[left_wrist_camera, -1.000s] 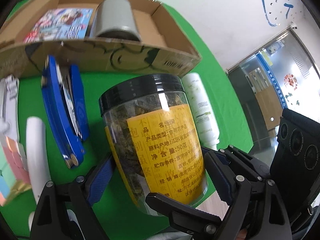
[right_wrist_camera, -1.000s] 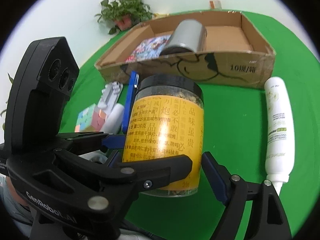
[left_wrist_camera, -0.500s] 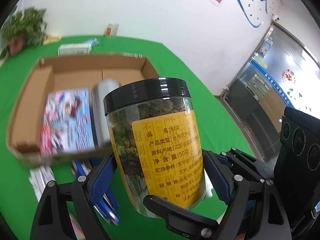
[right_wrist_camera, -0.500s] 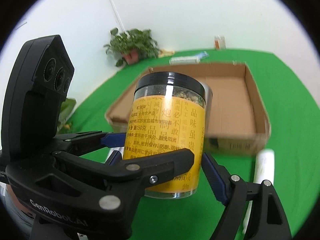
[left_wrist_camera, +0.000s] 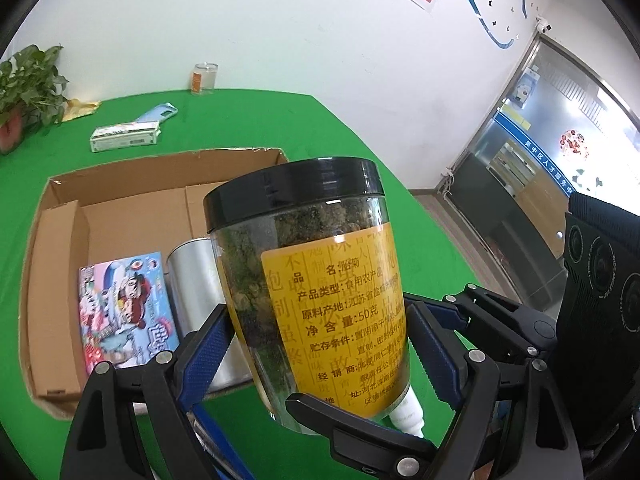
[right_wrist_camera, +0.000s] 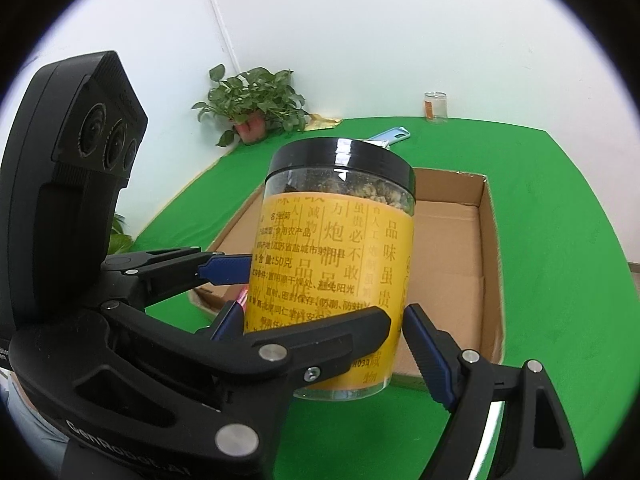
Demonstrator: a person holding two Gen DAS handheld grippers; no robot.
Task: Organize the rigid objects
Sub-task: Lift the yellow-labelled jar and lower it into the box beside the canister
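two handheld grippers carry a clear jar (left_wrist_camera: 316,280) with a black lid and a yellow label, clear of the green bench (left_wrist_camera: 248,120) and poised over the near edge of an open cardboard box (left_wrist_camera: 56,264). the left gripper (left_wrist_camera: 320,344) has its blue-padded fingers (left_wrist_camera: 204,344) set wide on either side of the jar's lower body, and the right gripper (right_wrist_camera: 324,328) does the same from the other side, its fingers (right_wrist_camera: 430,348) pressed against the label; together they hold the jar, which leans slightly.

inside the box lie a colourful printed pack (left_wrist_camera: 128,312) and, just beside it, a silver tin (left_wrist_camera: 192,284) on its side; the far right part of the box floor is bare in the right wrist view. a white bottle (left_wrist_camera: 406,414) shows just below the jar in the left wrist view.

to do this step well, the pair likely needs to move as one, keeping equal pressure so the smooth wall does not slip. the jar should clear the box wall before it comes down, and the bare floor to the right of the tin looks the safest spot. lowering it until the base rests flat before either grip loosens would guard against a topple onto the tin.
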